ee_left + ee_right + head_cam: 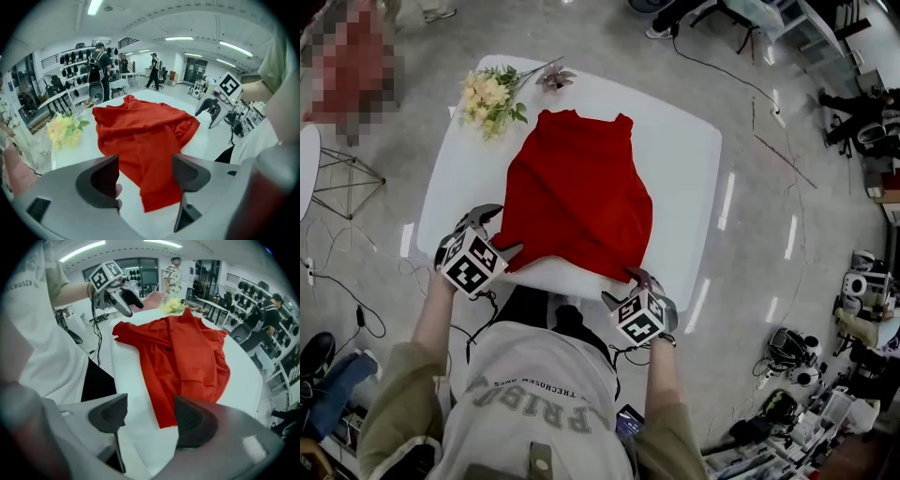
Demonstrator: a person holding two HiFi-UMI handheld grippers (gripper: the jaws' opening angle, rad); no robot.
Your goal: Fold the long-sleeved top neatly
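The red long-sleeved top (577, 192) lies on the white table (684, 159), its sleeves folded in, neckline at the far end and hem near the front edge. My left gripper (499, 236) hovers open at the hem's left corner, nothing between its jaws. My right gripper (626, 286) stands open at the hem's right corner, empty too. In the left gripper view the top (140, 136) lies rumpled beyond the open gripper (144, 176). In the right gripper view the top (187, 357) lies past the open gripper (150, 416), and the left gripper (126, 298) shows at the far side.
A bunch of yellow flowers (492, 94) and a small pink flower (555, 77) lie at the table's far left corner. A wire stool (342, 178) stands left of the table. People (99, 65) and racks of gear stand in the room behind.
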